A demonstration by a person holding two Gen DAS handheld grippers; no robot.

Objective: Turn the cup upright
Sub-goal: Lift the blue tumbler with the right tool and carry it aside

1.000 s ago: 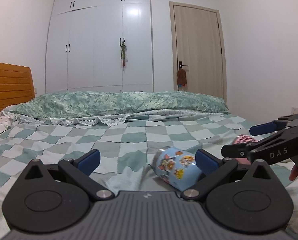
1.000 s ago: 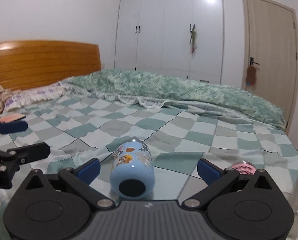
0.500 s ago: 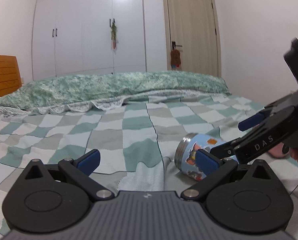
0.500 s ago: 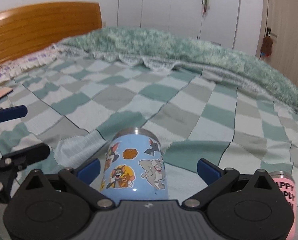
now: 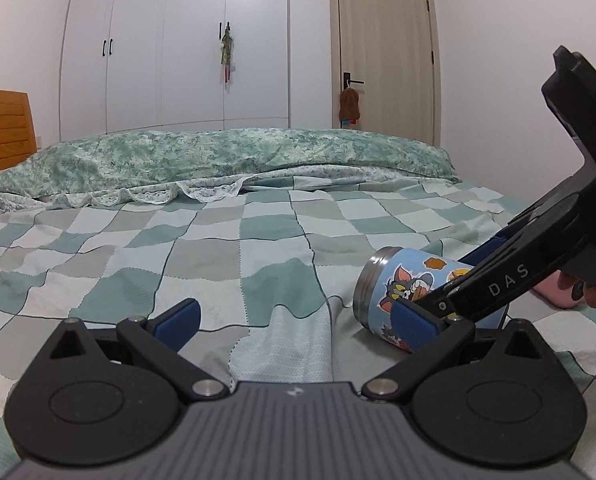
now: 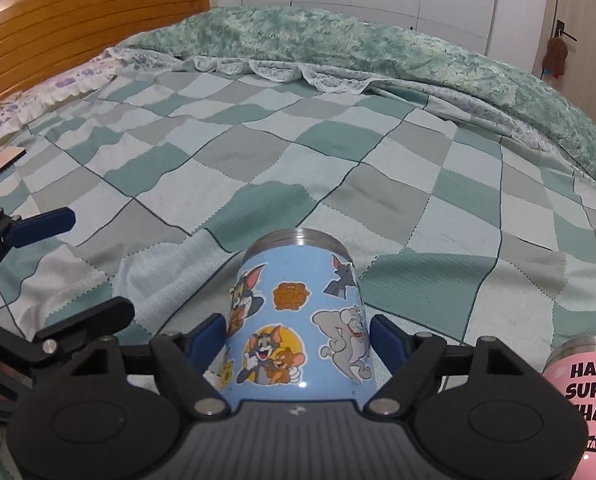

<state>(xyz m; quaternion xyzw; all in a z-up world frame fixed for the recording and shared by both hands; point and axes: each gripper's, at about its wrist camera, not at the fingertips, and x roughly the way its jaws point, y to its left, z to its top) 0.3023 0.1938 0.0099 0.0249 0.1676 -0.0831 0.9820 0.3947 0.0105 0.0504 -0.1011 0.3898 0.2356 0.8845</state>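
Cup (image 6: 298, 320) lies on its side on the checked bedspread (image 6: 337, 152), steel rim pointing away from me, blue cartoon-printed body sitting between the fingers (image 6: 208, 338) of my right gripper (image 6: 298, 344). Both blue pads press its flanks, so I judge the grip made, though it sits low, near the cup's base. Nothing is turned yet: the tilt up onto its base and the release are all left to do.

My left gripper (image 5: 294, 320) hangs just beside the cup with its fingers spread wide, pinching nothing; in its view the right gripper's arm crosses in front of the cup.

A pink cup (image 6: 589, 400) with black lettering lies near on my right, close enough that I reckon a careless swing could knock it. The soft, rumpled bedspread looks a poor footing for an upright cup. A green quilt (image 6: 357, 44) is heaped across the far side, with the wooden headboard (image 6: 78, 28) behind to the left.
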